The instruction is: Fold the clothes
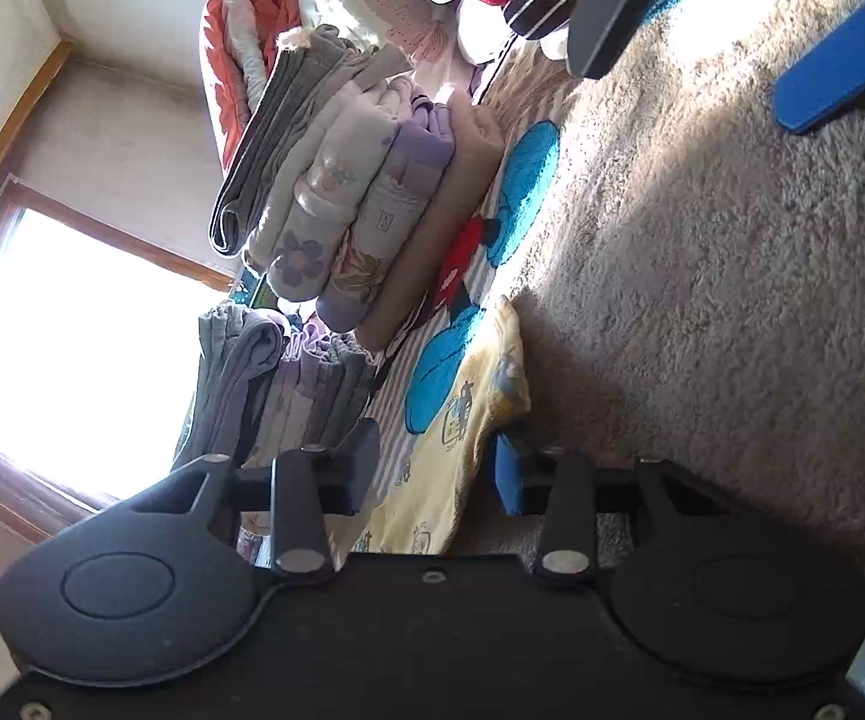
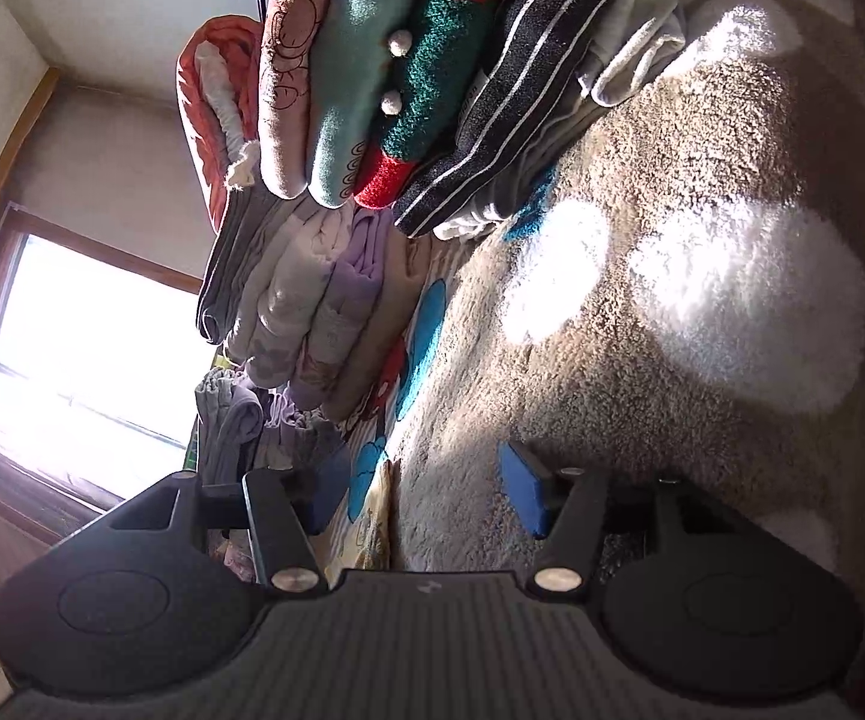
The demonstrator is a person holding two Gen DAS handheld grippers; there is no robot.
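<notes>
Left wrist view, rolled sideways, so the bed runs up the right half. Far left: bright window point(image 1: 72, 348) in a wood frame. Next, a hanging bunch of grey and lilac clothes point(image 1: 288, 384), and above it a folded stack point(image 1: 360, 192) of grey, floral cream, lilac and tan pieces lying on a striped blanket with blue and red patches point(image 1: 516, 192). Orange quilted item point(image 1: 234, 60) behind the stack. Centre: yellow printed garment point(image 1: 462, 432) lies on that blanket, its edge against the beige fleece cover point(image 1: 702, 300). Left gripper point(image 1: 432, 474) jaws part open; the yellow garment runs between them, black pad on one side, blue pad on the other. Can't tell if the pads actually pinch it. Top right: the other gripper's black and blue fingers point(image 1: 816, 78) over the fleece.

Right wrist view, same roll. Window point(image 2: 84, 336) left, the same stack point(image 2: 312, 300) mid-left, and a second folded pile point(image 2: 432, 72) on top: pink, teal, red-green knit, black striped. Right gripper point(image 2: 426, 498) jaws stand part open; only a sliver of the yellow garment point(image 2: 372, 516) shows by the left pad, fleece point(image 2: 672, 300) under the right one. Grip unclear here too.
</notes>
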